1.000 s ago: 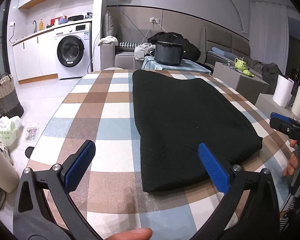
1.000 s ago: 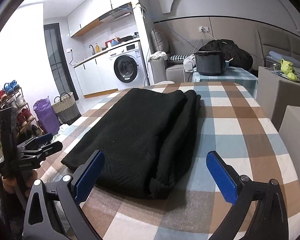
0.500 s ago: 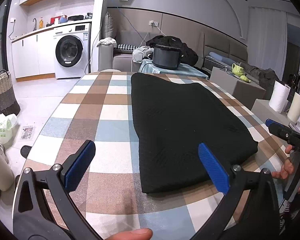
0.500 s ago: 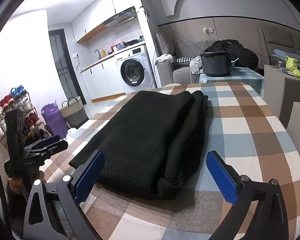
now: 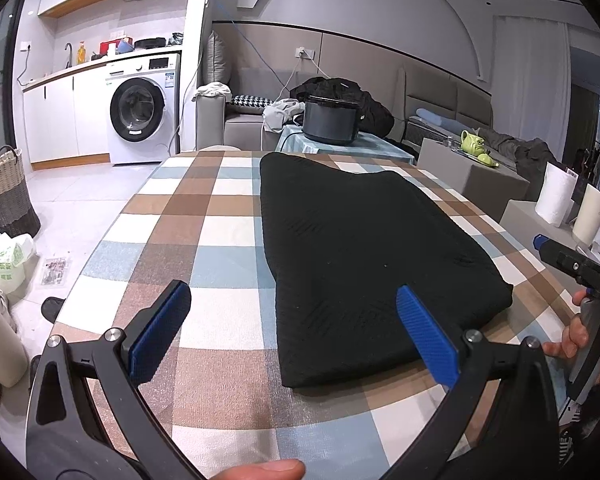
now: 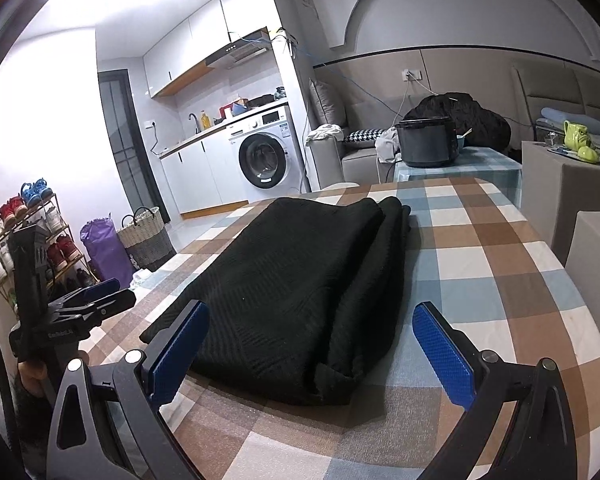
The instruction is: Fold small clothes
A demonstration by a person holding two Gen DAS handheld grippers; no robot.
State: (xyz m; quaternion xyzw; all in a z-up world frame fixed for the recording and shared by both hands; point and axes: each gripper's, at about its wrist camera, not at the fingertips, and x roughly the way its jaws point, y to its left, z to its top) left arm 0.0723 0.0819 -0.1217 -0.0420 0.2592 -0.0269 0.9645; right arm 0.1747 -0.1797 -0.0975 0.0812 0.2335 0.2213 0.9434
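A black knitted garment (image 5: 364, 248) lies folded lengthwise on the checked table (image 5: 204, 216); it also shows in the right wrist view (image 6: 300, 280), with its layered folded edge toward the right. My left gripper (image 5: 296, 332) is open and empty, held above the table at the garment's near left corner. My right gripper (image 6: 312, 348) is open and empty, just short of the garment's near end. Each gripper shows in the other view: the right one (image 5: 572, 264) at the far right, the left one (image 6: 84, 308) at the far left.
Checked tablecloth (image 6: 500, 264) covers the table, whose edges fall away left and right. A dark pot (image 5: 330, 120) stands on a small table beyond the far end. Grey sofa blocks (image 5: 472, 180) and paper rolls (image 5: 560, 196) stand right; a basket (image 5: 4, 196) stands on the floor left.
Both grippers have tilted and drawn slightly nearer the garment's near end, staying open. The garment has not moved.
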